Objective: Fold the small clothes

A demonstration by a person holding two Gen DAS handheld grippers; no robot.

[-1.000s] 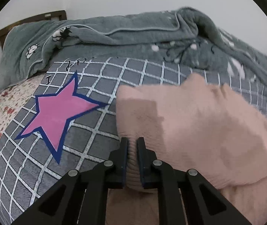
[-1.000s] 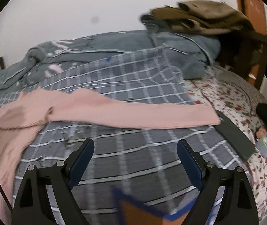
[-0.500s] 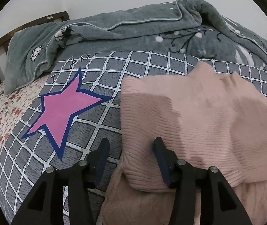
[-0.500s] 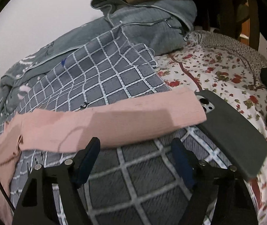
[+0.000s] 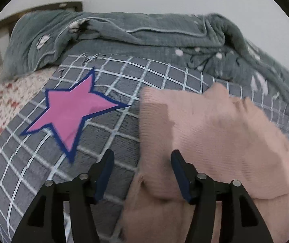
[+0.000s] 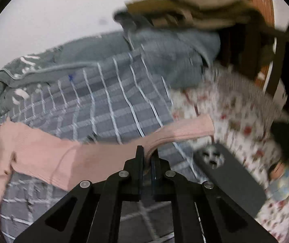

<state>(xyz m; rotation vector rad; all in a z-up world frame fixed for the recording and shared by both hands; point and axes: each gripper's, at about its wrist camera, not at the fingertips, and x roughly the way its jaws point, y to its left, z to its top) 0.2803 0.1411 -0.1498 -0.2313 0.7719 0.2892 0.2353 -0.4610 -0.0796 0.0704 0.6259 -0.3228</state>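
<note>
While the left gripper (image 5: 142, 169) has just been opening, its spread jaws straddling the folded edge of the pink ribbed knit sweater (image 5: 211, 133) on the grey checked blanket (image 5: 33, 172), the right gripper (image 6: 147, 158) has just pinched the long pink sleeve (image 6: 108, 151) — apparently near its cuff, through the blur. Next: carry that sleeve across the body without snagging the dark phone (image 6: 231, 174).

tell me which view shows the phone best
The right wrist view: the dark phone lies face down, blurred, at the checked cover's edge on the floral sheet, beside the pink sleeve. The left wrist view shows none of it.
</note>
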